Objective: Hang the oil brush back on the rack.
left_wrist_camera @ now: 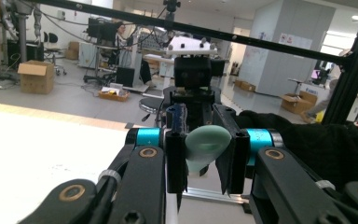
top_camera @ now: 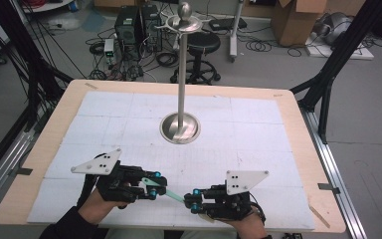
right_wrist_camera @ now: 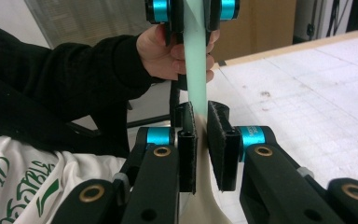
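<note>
A pale green flat tool [top_camera: 175,195] with a rounded end spans the gap between my two grippers, low over the table's front edge. My left gripper [top_camera: 154,188] is shut on its rounded end [left_wrist_camera: 207,144], with the pads pressing on both sides. Opposite it, my right gripper [top_camera: 195,198] is shut on the other end of the strip [right_wrist_camera: 196,70], which turns cream below the jaws. The right gripper view looks along the strip to the left gripper [right_wrist_camera: 193,18] and the hand behind it. The left gripper view faces the right gripper's black body [left_wrist_camera: 193,79].
A metal stand [top_camera: 180,128] with a round base, tall pole and ball top rises at mid table. A white gridded mat [top_camera: 258,124] covers the wooden table [top_camera: 298,129]. A stool, computers, cables and boxes lie on the floor beyond the far edge.
</note>
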Demonstrator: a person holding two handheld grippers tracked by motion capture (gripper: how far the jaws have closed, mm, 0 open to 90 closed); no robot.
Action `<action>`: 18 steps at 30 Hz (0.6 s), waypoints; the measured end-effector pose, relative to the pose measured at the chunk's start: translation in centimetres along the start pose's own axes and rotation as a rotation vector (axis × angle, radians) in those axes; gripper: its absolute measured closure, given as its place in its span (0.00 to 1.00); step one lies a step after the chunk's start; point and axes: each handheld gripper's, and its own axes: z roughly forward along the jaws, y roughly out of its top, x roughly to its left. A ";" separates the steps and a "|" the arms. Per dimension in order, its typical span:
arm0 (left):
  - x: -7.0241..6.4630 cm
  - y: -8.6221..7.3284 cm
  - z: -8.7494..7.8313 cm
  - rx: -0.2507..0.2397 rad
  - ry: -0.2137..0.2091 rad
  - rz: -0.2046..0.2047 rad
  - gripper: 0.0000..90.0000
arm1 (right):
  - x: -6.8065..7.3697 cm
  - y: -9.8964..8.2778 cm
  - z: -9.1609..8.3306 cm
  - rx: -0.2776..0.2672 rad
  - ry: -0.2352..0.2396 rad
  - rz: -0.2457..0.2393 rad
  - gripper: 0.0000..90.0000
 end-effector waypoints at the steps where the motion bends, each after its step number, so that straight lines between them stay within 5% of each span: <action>1: 0.0 0.1 0.1 0.001 0.002 0.000 0.84 | 0.0 0.0 0.0 -0.004 0.004 -0.003 0.91; 4: -0.1 0.4 0.1 0.000 0.015 -0.007 0.84 | 0.0 0.0 -0.1 -0.013 -0.002 -0.012 0.90; 8: -0.2 1.2 -0.1 -0.006 0.082 -0.020 0.84 | 0.0 0.2 -0.3 -0.082 -0.055 0.046 0.54; 11: -0.3 1.7 -0.4 -0.002 0.121 -0.027 0.84 | 0.4 0.4 -0.8 -0.113 -0.143 0.032 0.43; 13: -0.3 1.8 -0.5 0.003 0.123 -0.031 0.84 | 0.5 0.4 -0.9 -0.110 -0.178 0.023 0.41; 14: -0.4 2.0 -0.5 0.020 0.147 -0.036 0.84 | 0.6 0.4 -1.2 -0.106 -0.240 0.022 0.36; 15: -0.4 2.0 -0.5 0.020 0.147 -0.036 0.84 | 0.6 0.4 -1.2 -0.106 -0.240 0.022 0.36; 18: -0.5 2.5 -0.4 0.063 0.203 -0.055 0.84 | 0.8 0.4 -1.1 -0.077 -0.338 -0.020 0.30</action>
